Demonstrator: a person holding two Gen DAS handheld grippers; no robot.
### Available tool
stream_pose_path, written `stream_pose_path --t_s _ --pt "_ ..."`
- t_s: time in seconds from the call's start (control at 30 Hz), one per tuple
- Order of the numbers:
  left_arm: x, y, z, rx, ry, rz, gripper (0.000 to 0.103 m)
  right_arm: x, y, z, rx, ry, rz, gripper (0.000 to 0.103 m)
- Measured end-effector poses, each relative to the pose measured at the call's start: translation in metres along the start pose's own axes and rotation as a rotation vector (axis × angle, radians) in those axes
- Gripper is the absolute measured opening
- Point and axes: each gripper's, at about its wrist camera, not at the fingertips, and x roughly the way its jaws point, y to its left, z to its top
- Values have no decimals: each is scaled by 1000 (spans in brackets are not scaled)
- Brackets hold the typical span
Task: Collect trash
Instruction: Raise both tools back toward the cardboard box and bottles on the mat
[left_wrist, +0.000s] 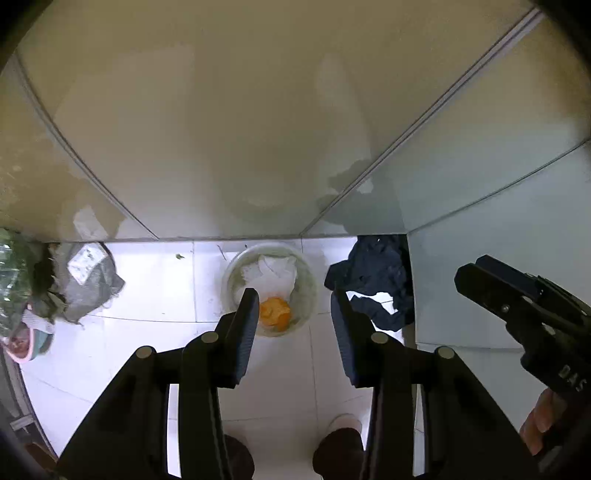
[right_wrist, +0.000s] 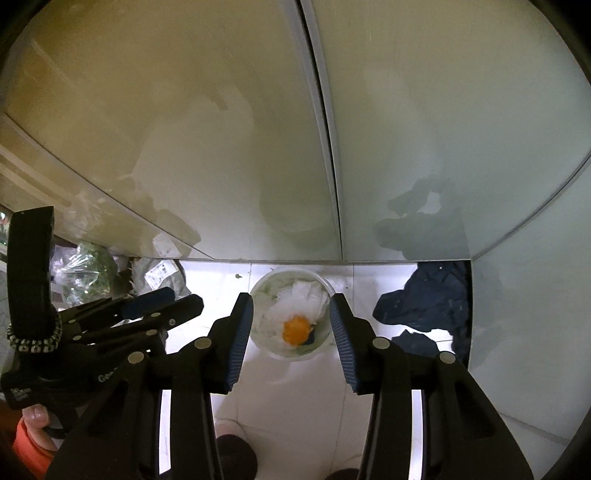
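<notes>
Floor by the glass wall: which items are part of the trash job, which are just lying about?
Job:
bin, holding white paper and orange peel
left tool, open
right tool, open

Lying about:
dark cloth
grey bag
greens in plastic
glass wall

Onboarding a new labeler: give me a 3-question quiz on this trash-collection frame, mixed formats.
1. True or false: the right gripper is shut on the clear bin.
2. What lies right of the bin? A) dark blue cloth B) a broom C) a bottle
3. Fill in: the orange peel rests on white ____ inside the bin.

Key: 1 false, both it and the left gripper are open and hold nothing; 2 A, the dark blue cloth; 3 paper.
</notes>
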Motion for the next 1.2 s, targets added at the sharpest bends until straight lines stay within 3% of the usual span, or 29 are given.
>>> stream_pose_path --t_s 0.47,0.83,1.07,1.13,1.2 --pt "-248 -36 20 54 -174 18 39 -190 70 27 -26 -117 -29 40" --pt "-438 -43 43 170 -415 -33 44 -360 154 54 -41 -374 -62 40" --pt "-517 -42 54 239 -555 -49 60 -417 185 67 -23 -529 -131 42" --pt "-530 -41 60 249 -587 -39 66 -426 190 71 -14 -564 -144 51" --pt "-537 -40 65 247 -605 -35 79 -433 191 76 -11 -588 -154 55"
